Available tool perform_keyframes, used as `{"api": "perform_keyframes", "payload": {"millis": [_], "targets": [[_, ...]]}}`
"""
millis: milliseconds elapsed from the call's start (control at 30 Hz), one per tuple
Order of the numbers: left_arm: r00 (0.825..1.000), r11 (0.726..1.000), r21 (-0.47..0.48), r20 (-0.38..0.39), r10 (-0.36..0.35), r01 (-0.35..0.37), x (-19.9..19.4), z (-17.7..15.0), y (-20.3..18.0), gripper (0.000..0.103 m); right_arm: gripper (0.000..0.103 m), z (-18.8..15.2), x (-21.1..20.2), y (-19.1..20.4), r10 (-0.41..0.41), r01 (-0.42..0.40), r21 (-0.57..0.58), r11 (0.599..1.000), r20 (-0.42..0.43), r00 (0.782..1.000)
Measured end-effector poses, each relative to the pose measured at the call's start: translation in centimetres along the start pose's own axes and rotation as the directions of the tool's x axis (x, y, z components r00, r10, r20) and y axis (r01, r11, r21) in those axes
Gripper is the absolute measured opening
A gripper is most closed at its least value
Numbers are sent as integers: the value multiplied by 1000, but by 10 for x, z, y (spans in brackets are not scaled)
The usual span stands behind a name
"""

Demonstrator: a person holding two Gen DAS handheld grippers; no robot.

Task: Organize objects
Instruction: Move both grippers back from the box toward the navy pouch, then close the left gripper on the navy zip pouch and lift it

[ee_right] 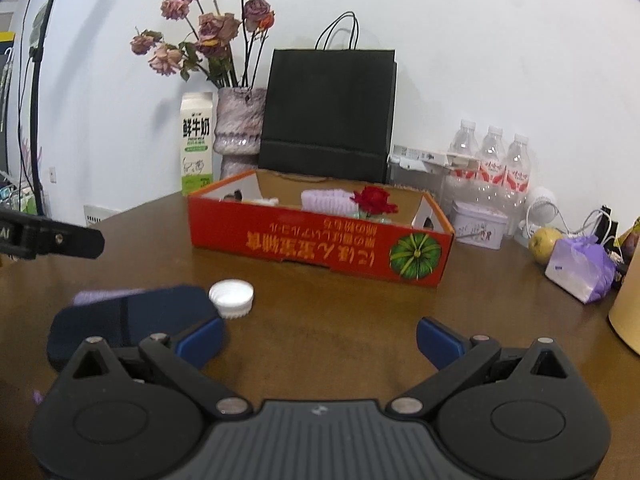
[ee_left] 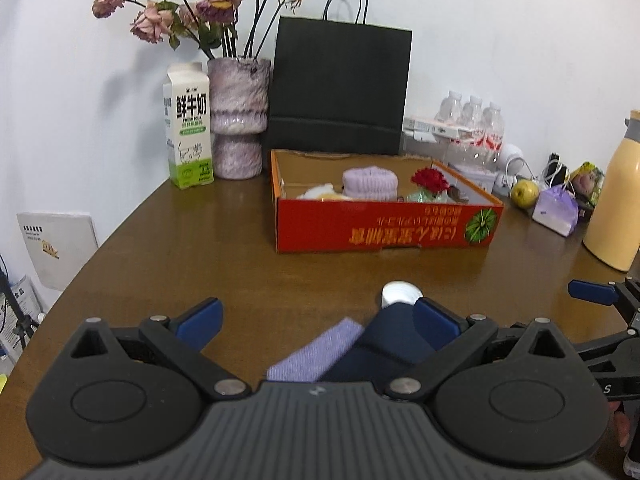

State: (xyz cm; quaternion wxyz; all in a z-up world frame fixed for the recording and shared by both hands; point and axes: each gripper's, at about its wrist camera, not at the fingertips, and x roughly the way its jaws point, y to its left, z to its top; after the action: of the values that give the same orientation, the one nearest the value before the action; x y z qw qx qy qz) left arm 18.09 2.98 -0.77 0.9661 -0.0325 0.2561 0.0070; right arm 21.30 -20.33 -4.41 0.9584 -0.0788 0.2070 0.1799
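A red cardboard box [ee_left: 384,226] stands open on the brown table, also in the right wrist view [ee_right: 320,246]. It holds a lilac knitted roll [ee_left: 370,183], a red rose [ee_left: 430,180] and a white-yellow item. A navy sock [ee_left: 384,344] with a lilac cuff [ee_left: 316,354] lies on the table beside a white bottle cap [ee_left: 398,294]. My left gripper [ee_left: 318,322] is open, its right finger over the sock. My right gripper [ee_right: 320,338] is open and empty, with the sock [ee_right: 132,318] and cap [ee_right: 232,298] at its left.
At the back stand a milk carton [ee_left: 188,128], a vase of dried roses [ee_left: 238,120], a black paper bag [ee_left: 340,88] and water bottles [ee_left: 474,128]. At the right lie a green apple [ee_left: 525,194], a lilac pouch [ee_left: 558,210] and a yellow flask [ee_left: 618,200].
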Motion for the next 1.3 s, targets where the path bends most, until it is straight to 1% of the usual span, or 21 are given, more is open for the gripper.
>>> {"api": "perform_keyframes", "payload": {"millis": [167, 300, 467, 600, 767, 833, 1000, 1067, 1133, 1167, 1300], "targets": [[999, 1000, 6, -35, 1, 0, -3, -10, -1, 103, 103, -10, -5, 0, -8, 8, 7, 1000, -13, 1000], [998, 1000, 14, -67, -15, 16, 1, -17, -4, 103, 103, -12, -7, -4, -15, 16, 20, 1000, -16, 1000], [991, 998, 52, -129, -38, 45, 12, -26, -17, 103, 103, -14, -7, -12, -41, 42, 51, 998, -29, 999], [987, 992, 94, -149, -65, 79, 19, -28, -29, 103, 103, -16, -6, -20, -53, 56, 84, 995, -41, 998], [981, 988, 137, -187, -50, 76, 46, -30, -38, 103, 103, -17, -4, -27, -35, 40, 107, 993, -54, 998], [974, 990, 109, -217, -68, 94, 57, -33, -35, 103, 103, -17, -4, -27, -26, 32, 107, 994, -57, 998], [978, 993, 82, -196, -65, 82, 63, -35, -34, 103, 103, -16, -1, -25, 1, 6, 100, 995, -68, 998], [984, 996, 67, -171, -50, 63, 63, -36, -35, 99, 103, -16, 0, -24, 9, -2, 96, 995, -73, 997], [990, 998, 54, -141, -19, 27, 59, -38, -38, 90, 103, -16, -1, -23, 10, -4, 95, 995, -71, 997], [992, 998, 61, -129, -4, 12, 57, -39, -40, 90, 103, -17, -1, -23, 11, -4, 95, 995, -71, 997], [994, 997, 65, -105, -22, 29, 50, -40, -44, 83, 103, -17, -1, -23, 12, -5, 96, 995, -72, 997]]}}
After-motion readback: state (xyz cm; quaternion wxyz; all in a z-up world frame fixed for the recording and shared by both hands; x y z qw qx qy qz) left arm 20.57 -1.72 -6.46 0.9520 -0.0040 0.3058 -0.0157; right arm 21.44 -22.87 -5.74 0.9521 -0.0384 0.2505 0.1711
